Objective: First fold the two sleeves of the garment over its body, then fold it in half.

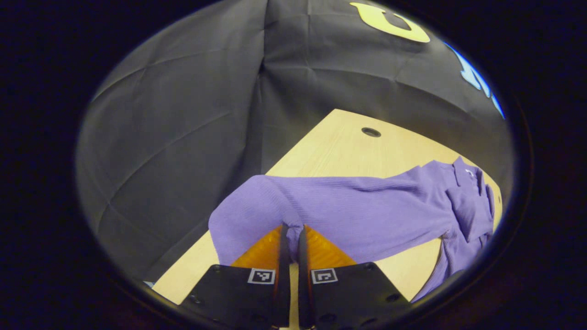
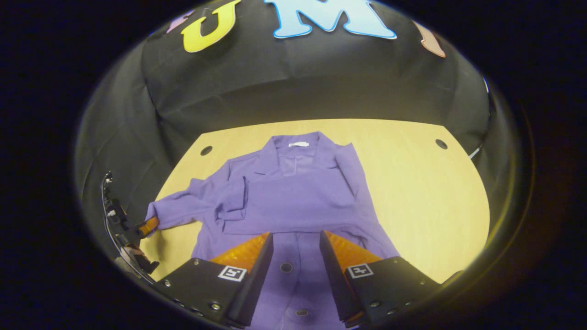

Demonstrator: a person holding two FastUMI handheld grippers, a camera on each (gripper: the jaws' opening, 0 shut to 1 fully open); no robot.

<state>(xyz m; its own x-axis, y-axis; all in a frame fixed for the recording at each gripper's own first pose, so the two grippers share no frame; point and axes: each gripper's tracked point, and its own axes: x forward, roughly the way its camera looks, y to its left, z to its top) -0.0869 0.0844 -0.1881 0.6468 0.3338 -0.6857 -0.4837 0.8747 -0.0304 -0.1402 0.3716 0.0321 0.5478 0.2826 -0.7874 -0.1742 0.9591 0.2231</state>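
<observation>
My left gripper (image 1: 293, 233) fingers pinch the purple cardigan (image 2: 293, 197)'s outstretched sleeve cuff (image 1: 257, 206) to fold it over the body, right gripper (image 2: 296, 245) fingers wide above the hem on the tabletop (image 2: 426, 183).

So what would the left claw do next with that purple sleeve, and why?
Probably carry it across onto the body. The left gripper is shut on the outstretched sleeve at its cuff, while the other sleeve already lies folded over the garment. The right gripper hovers open.
</observation>
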